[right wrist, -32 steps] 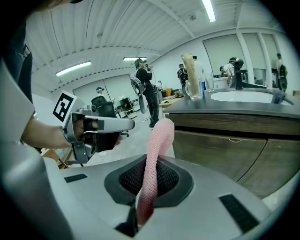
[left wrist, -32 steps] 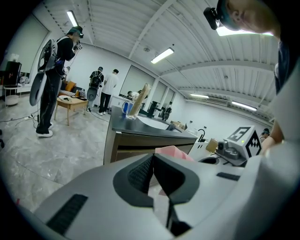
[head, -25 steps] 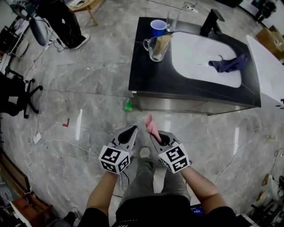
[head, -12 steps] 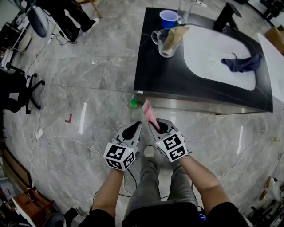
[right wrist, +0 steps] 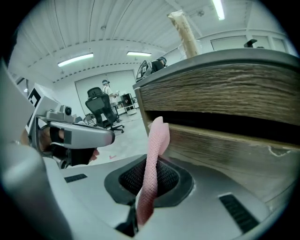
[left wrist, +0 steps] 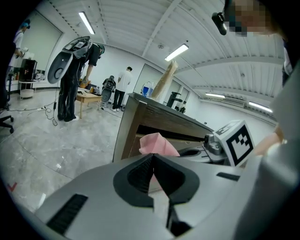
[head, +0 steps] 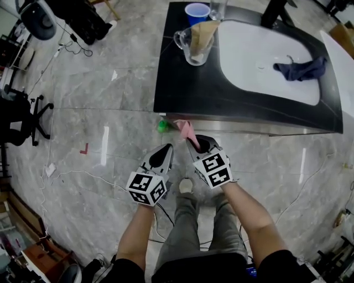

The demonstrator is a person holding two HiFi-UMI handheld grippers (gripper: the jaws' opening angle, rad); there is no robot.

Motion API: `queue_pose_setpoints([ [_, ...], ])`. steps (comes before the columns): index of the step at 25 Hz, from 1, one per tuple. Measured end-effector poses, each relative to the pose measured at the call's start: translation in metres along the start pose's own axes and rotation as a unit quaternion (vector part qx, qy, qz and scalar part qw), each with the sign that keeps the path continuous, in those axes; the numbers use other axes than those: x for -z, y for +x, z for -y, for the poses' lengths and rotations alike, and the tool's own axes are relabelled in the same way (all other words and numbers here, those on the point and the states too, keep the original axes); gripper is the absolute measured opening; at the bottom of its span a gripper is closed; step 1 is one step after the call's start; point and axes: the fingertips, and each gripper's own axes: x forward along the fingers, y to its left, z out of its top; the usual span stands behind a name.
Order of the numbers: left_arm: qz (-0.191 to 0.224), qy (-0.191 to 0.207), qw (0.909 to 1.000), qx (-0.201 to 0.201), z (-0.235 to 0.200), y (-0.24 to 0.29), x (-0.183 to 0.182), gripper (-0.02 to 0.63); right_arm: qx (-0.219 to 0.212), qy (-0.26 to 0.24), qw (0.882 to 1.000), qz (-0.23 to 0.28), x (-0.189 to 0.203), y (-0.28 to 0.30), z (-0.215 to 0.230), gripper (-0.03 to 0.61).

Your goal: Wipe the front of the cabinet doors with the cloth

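The right gripper (head: 193, 145) is clamping the pink cloth (head: 186, 130) near the cabinet door (right wrist: 225, 145), apparently not yet touching; the left gripper (head: 165, 152) is hanging empty, jaws together. Risk: the floppy cloth slipping out under wiping friction.

The cloth (head: 187, 131) is pale pink. The left gripper (head: 165, 150) and right gripper (head: 194, 145) are light grey, with black-and-white square-patterned cubes. The cabinet front (right wrist: 225, 145) is brown wood grain under a black counter (head: 177, 83) with a white basin (head: 260, 55). The rag (head: 301, 69) on the right is dark blue, the far cup (head: 197, 12) is blue, and the floor (head: 99, 94) is veined grey.
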Motion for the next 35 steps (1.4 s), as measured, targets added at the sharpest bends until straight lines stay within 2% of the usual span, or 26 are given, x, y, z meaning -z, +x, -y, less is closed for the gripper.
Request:
queue_pose_setpoints([
  [13, -0.029, 0.019, 0.9987, 0.036, 0.073, 0.056, 0.018, 0.008, 0.067, 0.028, 0.997, -0.002, 0.036, -0.069, 0.09, 0.043],
  [27, -0.052, 0.036, 0.994, 0.09, 0.181, 0.135, 0.038, 0.008, 0.139, 0.066, 0.988, -0.012, 0.092, -0.164, 0.191, 0.043],
  [35, -0.053, 0.037, 0.9917, 0.112, 0.228, 0.165, 0.049, 0.008, 0.147, 0.071, 0.987, -0.011, 0.11, -0.194, 0.214, 0.043],
])
